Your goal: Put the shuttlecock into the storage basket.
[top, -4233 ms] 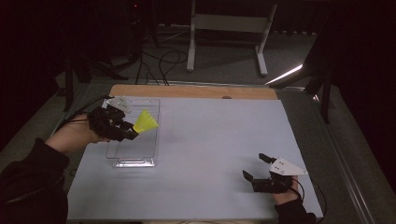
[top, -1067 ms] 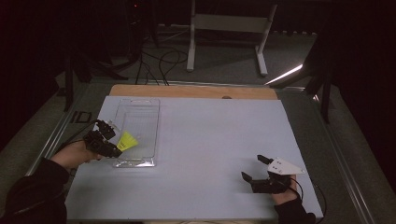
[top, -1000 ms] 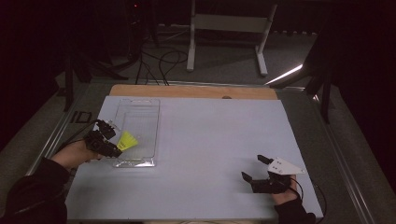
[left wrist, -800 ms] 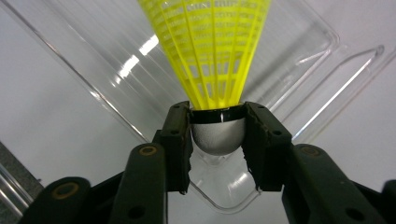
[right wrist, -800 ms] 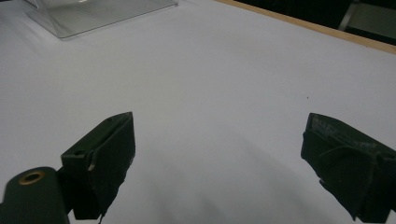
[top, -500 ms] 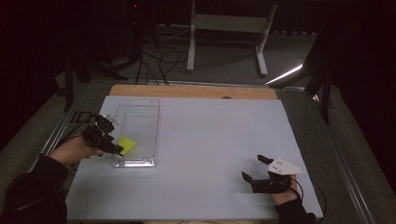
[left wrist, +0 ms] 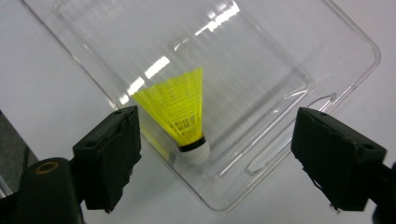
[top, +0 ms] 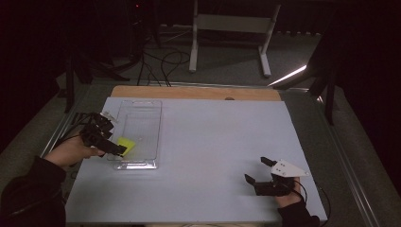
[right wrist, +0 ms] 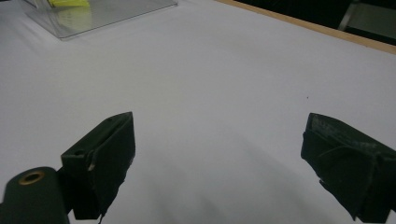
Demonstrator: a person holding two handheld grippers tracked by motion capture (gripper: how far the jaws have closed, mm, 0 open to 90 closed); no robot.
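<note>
A yellow shuttlecock (left wrist: 180,112) with a white cork lies on its side in the near end of a clear plastic tray (left wrist: 289,60); in the high view the shuttlecock (top: 126,143) rests by the tray's (top: 142,118) left wall. My left gripper (left wrist: 215,163) hovers just over it, and its jaws have just been opening: they stand wide apart and touch nothing. From above, the left gripper (top: 113,144) sits at the tray's near left corner. My right gripper (top: 259,170) rests open on the table at the near right, its jaws (right wrist: 219,158) spread over bare tabletop.
The white table top (top: 217,142) has a wooden strip along its far edge. Behind it stand a white metal stand (top: 231,28) and cables on the floor. The tray (right wrist: 107,11) lies far off in the right gripper view.
The left gripper carried the shuttlecock down into the tray, then let it go and opened. The shuttlecock now lies loose in the tray. The right gripper has not moved.
</note>
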